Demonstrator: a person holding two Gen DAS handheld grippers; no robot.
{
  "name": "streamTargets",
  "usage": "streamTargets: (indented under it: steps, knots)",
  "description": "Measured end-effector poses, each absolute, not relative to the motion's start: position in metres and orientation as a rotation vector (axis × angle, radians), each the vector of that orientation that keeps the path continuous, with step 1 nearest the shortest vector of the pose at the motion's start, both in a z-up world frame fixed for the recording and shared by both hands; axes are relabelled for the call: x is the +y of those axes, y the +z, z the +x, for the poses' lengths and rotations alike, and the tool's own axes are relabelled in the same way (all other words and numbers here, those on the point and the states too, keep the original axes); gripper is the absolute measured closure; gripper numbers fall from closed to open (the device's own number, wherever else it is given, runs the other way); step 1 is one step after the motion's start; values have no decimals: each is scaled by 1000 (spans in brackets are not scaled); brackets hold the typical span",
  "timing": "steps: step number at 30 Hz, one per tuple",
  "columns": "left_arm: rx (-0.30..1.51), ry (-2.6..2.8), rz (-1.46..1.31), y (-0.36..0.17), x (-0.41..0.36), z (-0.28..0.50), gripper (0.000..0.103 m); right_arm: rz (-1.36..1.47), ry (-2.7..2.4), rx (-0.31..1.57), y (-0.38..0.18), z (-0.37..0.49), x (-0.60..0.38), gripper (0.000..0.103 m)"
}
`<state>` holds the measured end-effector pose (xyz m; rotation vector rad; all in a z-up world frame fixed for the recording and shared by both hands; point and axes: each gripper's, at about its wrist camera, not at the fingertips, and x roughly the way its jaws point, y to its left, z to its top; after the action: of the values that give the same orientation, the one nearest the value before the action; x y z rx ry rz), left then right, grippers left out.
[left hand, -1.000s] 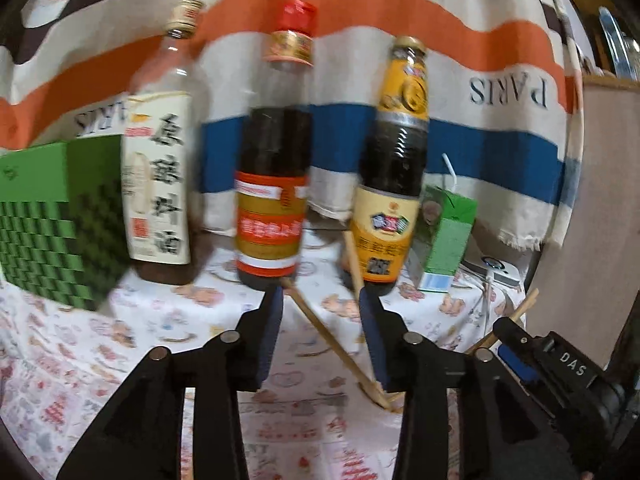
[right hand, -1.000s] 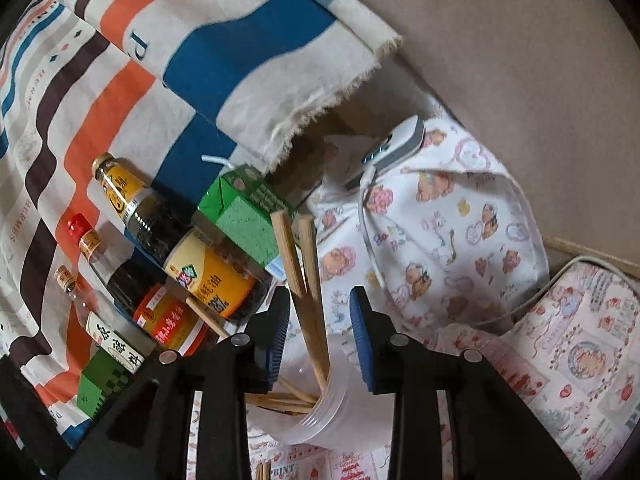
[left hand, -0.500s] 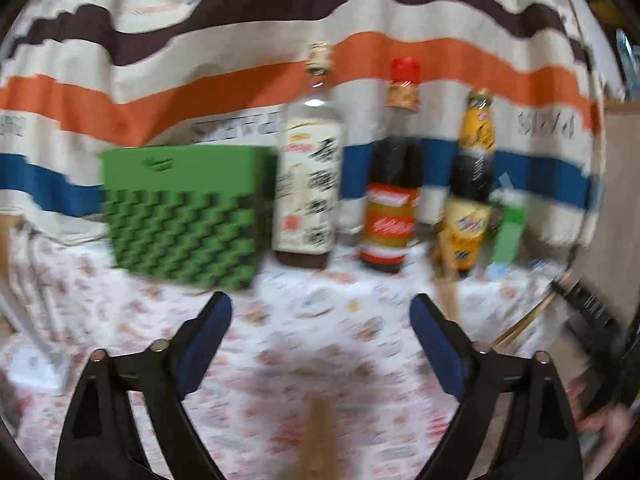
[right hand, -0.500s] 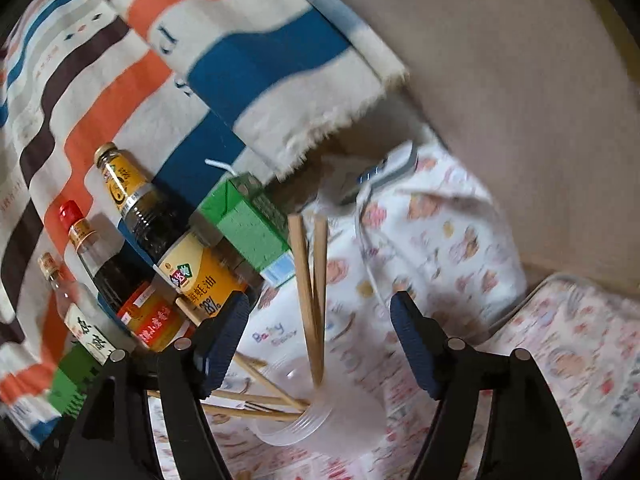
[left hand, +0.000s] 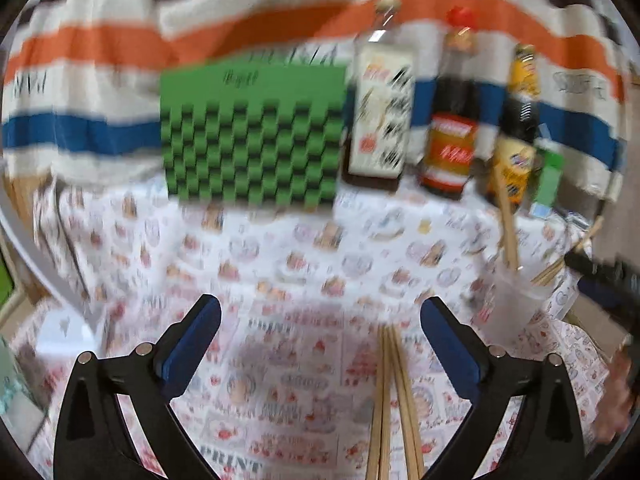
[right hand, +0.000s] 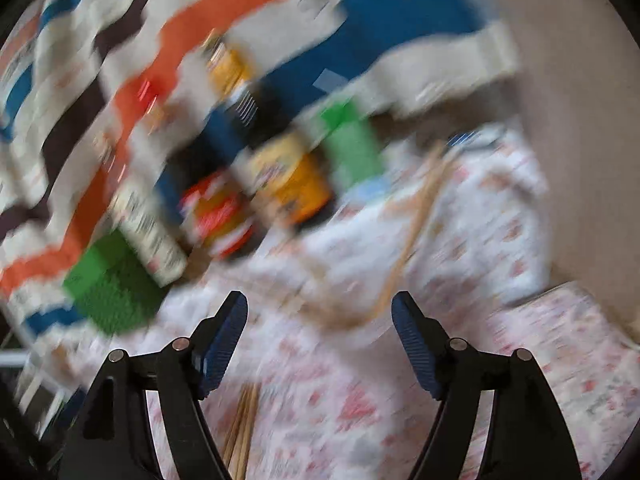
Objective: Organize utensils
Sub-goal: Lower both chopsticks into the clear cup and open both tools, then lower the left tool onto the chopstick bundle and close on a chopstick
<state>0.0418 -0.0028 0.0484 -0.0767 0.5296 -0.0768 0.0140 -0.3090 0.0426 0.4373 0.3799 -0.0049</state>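
On the patterned tablecloth [left hand: 304,264]: loose chopsticks [left hand: 394,408], both grippers empty.
I read the left gripper [left hand: 320,320] spread wide and opening over the chopsticks; the right gripper [right hand: 320,320] stands wide near the clear cup [left hand: 516,292].

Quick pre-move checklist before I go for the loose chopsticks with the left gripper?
1. Left gripper empty, jaws opening: ok.
2. Loose chopsticks lie on the tablecloth between its fingers: ok.
3. Clear cup upright, chopsticks already in it: ok.
4. Right gripper open, nothing held: ok.
5. Bottles and green box stand back from the path: ok.
6. Number of loose sticks: cannot tell, blurred.
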Motion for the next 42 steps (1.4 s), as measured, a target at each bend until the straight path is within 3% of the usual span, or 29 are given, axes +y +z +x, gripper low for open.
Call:
streamTargets:
  steps: [8, 16, 22, 23, 25, 27, 29, 30, 31, 42]
  knots:
    - [735, -40, -151, 20, 26, 70, 4, 349, 195, 636, -1, 47, -262, 27]
    - [1000, -119, -123, -18, 13, 93, 4, 313, 153, 685, -28, 59, -248, 27]
    - [1010, -160, -55, -27, -6, 92, 6, 285, 132, 663, -31, 58, -241, 27]
    - [1017, -164, -49, -28, -9, 91, 9, 286, 132, 666, -32, 58, -241, 27]
    - [1031, -187, -42, -28, -16, 88, 26, 292, 141, 686, -36, 59, -241, 27]
    - [1035, -229, -29, -27, -21, 87, 36, 300, 148, 701, -38, 61, -242, 27]
    - [1042, -257, -7, -28, -29, 84, 56, 299, 138, 700, -38, 61, -243, 27]
    - [1050, -269, 3, -29, -32, 82, 74, 297, 134, 699, -38, 61, -244, 27]
    - [1062, -289, 12, -31, -35, 82, 81, 295, 130, 697, -39, 61, -244, 26]
    - [1050, -277, 148, -41, -60, 76, 91, 287, 120, 704, -40, 62, -244, 27]
